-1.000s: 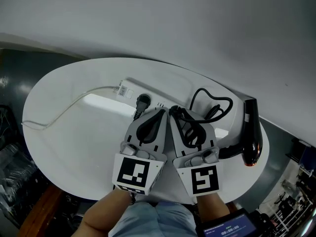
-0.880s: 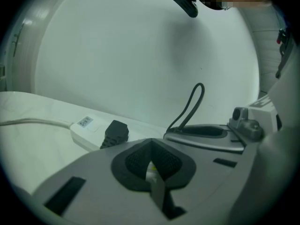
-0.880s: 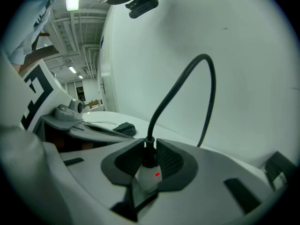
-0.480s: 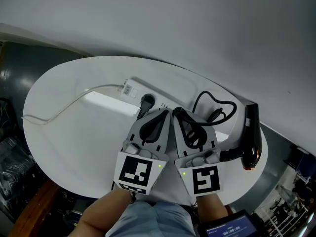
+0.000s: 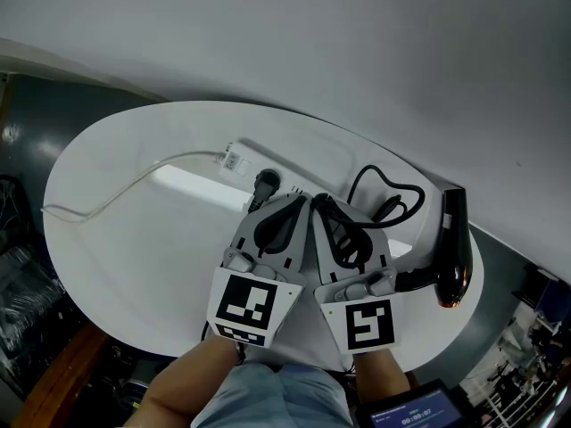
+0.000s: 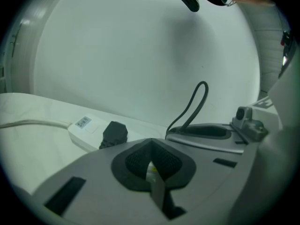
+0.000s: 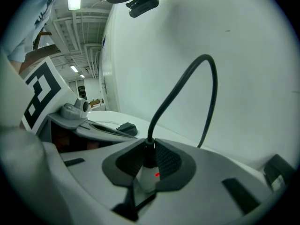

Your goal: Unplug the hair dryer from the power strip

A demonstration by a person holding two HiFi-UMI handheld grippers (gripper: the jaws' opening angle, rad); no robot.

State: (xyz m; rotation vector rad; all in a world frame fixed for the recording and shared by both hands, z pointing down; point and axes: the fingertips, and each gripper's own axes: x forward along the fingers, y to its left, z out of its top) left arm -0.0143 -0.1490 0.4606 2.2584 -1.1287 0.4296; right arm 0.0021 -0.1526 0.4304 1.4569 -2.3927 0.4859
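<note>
The white power strip (image 5: pixel 245 169) (image 6: pixel 86 130) lies on the round white table (image 5: pixel 134 257) with a black plug (image 5: pixel 266 183) (image 6: pixel 115 134) in it. My left gripper (image 5: pixel 293 201) (image 6: pixel 150 146) rests over the strip's right end. Its jaws stand almost together and a pale sliver shows between the pads. My right gripper (image 5: pixel 318 203) (image 7: pixel 148 165) is close beside it. Its jaws have just been closing and are shut on the thick end of the black cord (image 7: pixel 187 83) (image 5: pixel 393 194), the hair dryer's plug (image 7: pixel 149 153). A red light glows just below. The black hair dryer (image 5: pixel 452 248) lies at the far right.
A white cable (image 5: pixel 134 185) runs left from the strip across the table. The wall rises right behind the table. A small screen (image 5: pixel 419 413) shows at the bottom right. The person's forearms reach in from the bottom edge.
The head view has shifted slightly. Both grippers stay side by side at the strip's right end, and the hair dryer and cord lie as before.
</note>
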